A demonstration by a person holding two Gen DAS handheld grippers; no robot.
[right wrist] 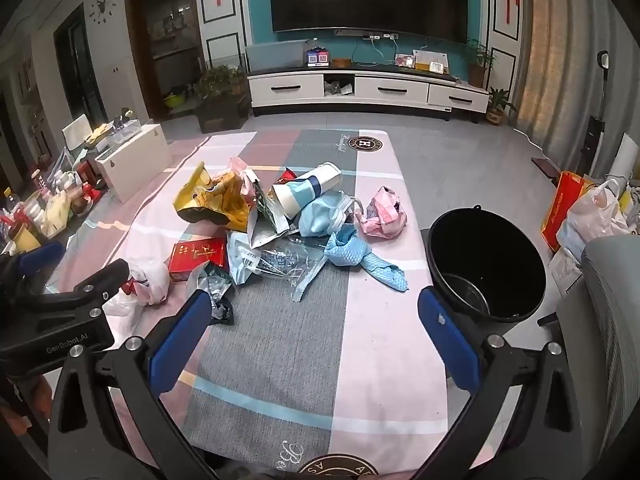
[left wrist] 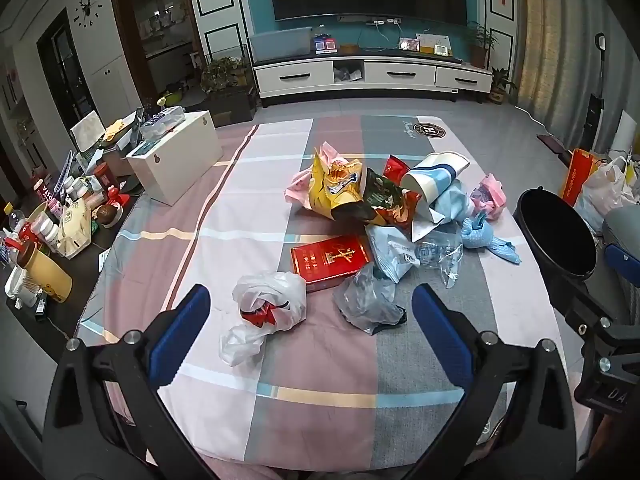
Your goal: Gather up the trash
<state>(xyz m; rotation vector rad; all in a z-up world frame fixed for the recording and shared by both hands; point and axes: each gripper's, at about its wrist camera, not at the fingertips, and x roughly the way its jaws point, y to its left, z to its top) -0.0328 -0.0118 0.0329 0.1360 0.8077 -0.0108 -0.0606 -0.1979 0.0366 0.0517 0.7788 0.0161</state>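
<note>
A heap of trash lies on the checked cloth (left wrist: 248, 216): a yellow snack bag (left wrist: 334, 190), a red box (left wrist: 330, 258), a white plastic bag (left wrist: 272, 300), a grey plastic bag (left wrist: 366, 300), a paper cup (left wrist: 434, 176), a blue cloth (left wrist: 486, 238) and a pink wrapper (right wrist: 382, 212). A black bucket (right wrist: 486, 262) stands at the cloth's right edge. My left gripper (left wrist: 310, 320) is open and empty, hovering near the white and grey bags. My right gripper (right wrist: 312, 320) is open and empty, left of the bucket, short of the heap.
A white box (left wrist: 176, 156) and a cluttered side table with bottles (left wrist: 52, 220) stand to the left. Shopping bags (right wrist: 588, 216) sit on the right by a grey chair (right wrist: 612, 304). A TV cabinet (left wrist: 372, 76) is far across the floor.
</note>
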